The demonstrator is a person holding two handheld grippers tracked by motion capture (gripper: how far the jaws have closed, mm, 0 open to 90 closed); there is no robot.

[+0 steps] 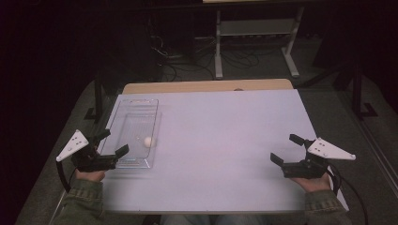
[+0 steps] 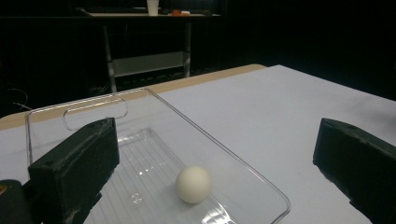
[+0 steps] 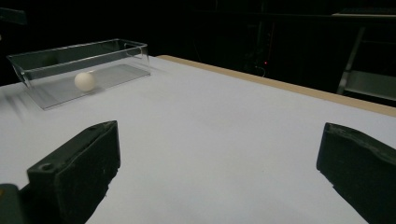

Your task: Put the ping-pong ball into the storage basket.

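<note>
A small white ball point(image 1: 149, 141) point(image 2: 193, 184) point(image 3: 85, 81) lies inside a clear plastic bin point(image 1: 135, 107) point(image 2: 74, 112) point(image 3: 70, 53) on the left side of the white table point(image 1: 225, 136). My left gripper point(image 1: 111, 142) is held at the bin's near left corner, open, jaws straddling the near end of the bin with the ball ahead between them. My right gripper point(image 1: 286, 149) hovers open near the table's right front, nothing between its jaws.
The white table top point(image 3: 210, 130) stretches between the two grippers. A tan wooden edge point(image 1: 206, 86) runs along the far side. Beyond it stand a metal-legged bench point(image 1: 256, 28) and cables on the dark floor.
</note>
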